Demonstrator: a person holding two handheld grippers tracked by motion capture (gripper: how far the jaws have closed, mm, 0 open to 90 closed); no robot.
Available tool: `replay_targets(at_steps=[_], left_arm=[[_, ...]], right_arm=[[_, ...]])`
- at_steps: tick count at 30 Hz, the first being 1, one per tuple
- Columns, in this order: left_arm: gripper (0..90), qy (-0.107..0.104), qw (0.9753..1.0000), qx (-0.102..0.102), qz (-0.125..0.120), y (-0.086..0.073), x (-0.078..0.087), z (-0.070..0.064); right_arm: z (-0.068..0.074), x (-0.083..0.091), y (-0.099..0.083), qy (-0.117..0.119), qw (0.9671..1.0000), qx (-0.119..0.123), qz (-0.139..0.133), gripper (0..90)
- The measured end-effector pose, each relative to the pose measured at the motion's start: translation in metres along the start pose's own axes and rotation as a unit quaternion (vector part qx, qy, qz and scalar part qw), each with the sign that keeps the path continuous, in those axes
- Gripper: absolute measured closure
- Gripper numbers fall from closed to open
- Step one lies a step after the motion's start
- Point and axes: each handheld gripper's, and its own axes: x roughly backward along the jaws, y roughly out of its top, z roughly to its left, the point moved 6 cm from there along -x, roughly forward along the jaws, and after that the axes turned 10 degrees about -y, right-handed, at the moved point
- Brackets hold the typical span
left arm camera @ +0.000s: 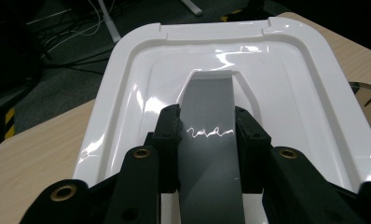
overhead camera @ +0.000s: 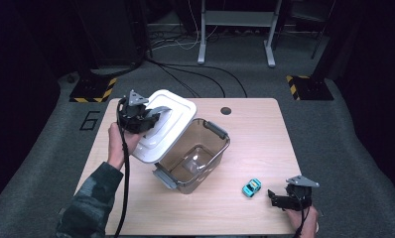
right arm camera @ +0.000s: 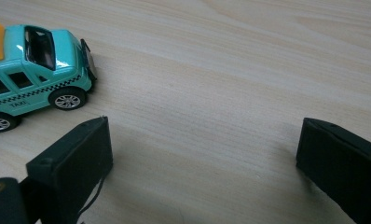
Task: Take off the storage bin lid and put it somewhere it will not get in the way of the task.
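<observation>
A white plastic lid (overhead camera: pixel 173 121) hangs tilted over the left rim of a clear brown container (overhead camera: pixel 198 158) at the table's middle. My left gripper (overhead camera: pixel 153 118) is shut on the lid's grey handle (left arm camera: pixel 207 154), which sits squeezed between the two black fingers (left arm camera: pixel 167 135); the glossy lid (left arm camera: pixel 286 84) spreads out beyond them. A small teal toy taxi (overhead camera: pixel 251 187) stands on the wood to the right of the container. My right gripper (overhead camera: pixel 275 198) rests low near the front right, open, just right of the taxi. The taxi (right arm camera: pixel 30 79) lies beyond and outside the wide jaws of that gripper (right arm camera: pixel 202 144).
The container is open, with grey latches on its ends and nothing visible inside. The wooden table (overhead camera: pixel 265 139) has a dark round grommet (overhead camera: pixel 226 110) near its far edge. Cables and stand bases with yellow-black stripes (overhead camera: pixel 94 91) lie on the floor behind.
</observation>
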Motion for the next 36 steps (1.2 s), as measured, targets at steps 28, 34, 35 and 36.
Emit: replay_targets(at_steps=[28, 34, 35, 36], left_arm=[[67.1, 0.073, 0.9929, 0.093, 0.003, -0.045, 0.006, 0.082], [67.1, 0.087, 0.9895, 0.114, 0.017, -0.061, 0.001, 0.098], [67.1, 0.09, 0.9888, 0.118, 0.018, -0.064, 0.0, 0.101], [67.1, 0.09, 0.9888, 0.118, 0.018, -0.064, 0.0, 0.101]], right_arm=[[0.0, 0.0, 0.0, 0.0, 1.0, -0.001, 0.0, 2.7], [0.0, 0.0, 0.0, 0.0, 1.0, -0.001, 0.0, 2.7], [0.0, 0.0, 0.0, 0.0, 1.0, -0.001, 0.001, 2.7], [0.0, 0.0, 0.0, 0.0, 1.0, -0.001, 0.001, 2.7]])
